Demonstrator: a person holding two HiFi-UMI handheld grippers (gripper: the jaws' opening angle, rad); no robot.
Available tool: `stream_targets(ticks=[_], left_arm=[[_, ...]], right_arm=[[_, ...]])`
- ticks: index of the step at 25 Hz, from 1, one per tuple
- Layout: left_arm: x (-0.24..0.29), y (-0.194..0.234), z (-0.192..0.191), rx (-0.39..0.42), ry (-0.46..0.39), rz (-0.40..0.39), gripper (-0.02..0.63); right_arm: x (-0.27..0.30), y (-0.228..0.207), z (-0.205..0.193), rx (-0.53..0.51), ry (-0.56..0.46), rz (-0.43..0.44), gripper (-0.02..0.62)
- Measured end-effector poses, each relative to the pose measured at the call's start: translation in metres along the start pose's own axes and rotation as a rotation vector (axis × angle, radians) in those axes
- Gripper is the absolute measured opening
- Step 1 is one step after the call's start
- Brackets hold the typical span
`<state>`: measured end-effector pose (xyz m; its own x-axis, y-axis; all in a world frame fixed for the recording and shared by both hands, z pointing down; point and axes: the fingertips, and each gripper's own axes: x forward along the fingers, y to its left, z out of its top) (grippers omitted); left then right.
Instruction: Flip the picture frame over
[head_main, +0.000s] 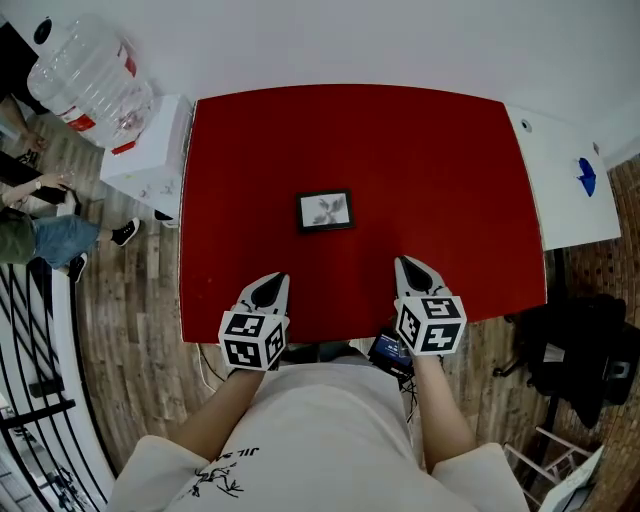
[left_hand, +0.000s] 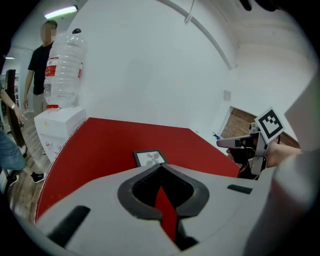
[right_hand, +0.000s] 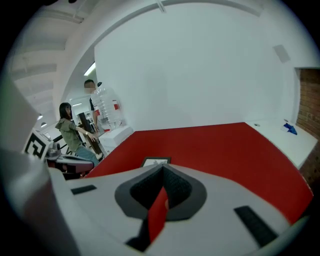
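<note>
A small black picture frame (head_main: 325, 210) lies flat, picture side up, in the middle of the red table (head_main: 440, 150). It also shows ahead of the jaws in the left gripper view (left_hand: 149, 158) and in the right gripper view (right_hand: 156, 162). My left gripper (head_main: 271, 284) hovers over the table's near edge, left of the frame, shut with nothing in it. My right gripper (head_main: 408, 267) hangs at the near edge to the frame's right, also shut and empty. In the left gripper view the right gripper (left_hand: 225, 143) appears at the right.
A white cabinet (head_main: 150, 160) with a large water bottle (head_main: 90, 80) stands left of the table. A white side table (head_main: 565, 180) adjoins at the right. People stand on the wood floor at the left (head_main: 50, 235). A black chair (head_main: 580, 350) is at lower right.
</note>
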<state>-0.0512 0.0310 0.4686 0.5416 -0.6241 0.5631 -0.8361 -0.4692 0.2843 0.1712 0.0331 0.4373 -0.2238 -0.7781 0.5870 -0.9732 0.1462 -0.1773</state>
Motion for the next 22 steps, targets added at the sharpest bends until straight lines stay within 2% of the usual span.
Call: stream_targets(ticks=[8,22], left_arm=[[-0.011,0.002,0.009,0.016,-0.030,0.018,0.006],[-0.013,0.003,0.009,0.025,-0.021,0.040,0.006]], right_arm=[[0.001,0.018,-0.009,-0.004,0.015,0.030,0.005],[0.013,0.062,-0.022,-0.008,0.052,0.088,0.005]])
